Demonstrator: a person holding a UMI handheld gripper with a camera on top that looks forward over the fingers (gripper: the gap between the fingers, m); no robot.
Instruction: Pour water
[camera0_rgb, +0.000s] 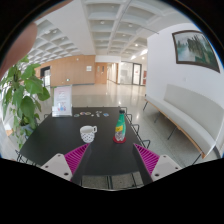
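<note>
Water for the pouring is presumably in the bottle (120, 127), which stands upright on the dark counter (55, 140), well beyond the gripper (108, 158), with the white cup (88, 133) just beside it. The tall bottle may tip over if the approach is off-centre and one finger pushes it. The jaws are spread wide and hold nothing; both pink pads (75, 155) are free.

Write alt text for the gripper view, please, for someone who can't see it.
A dark table holds a white cup and a green bottle with a red cap, both beyond the open tool and its two pink-padded fingers. A leafy plant stands beside the table in a bright hall.
</note>
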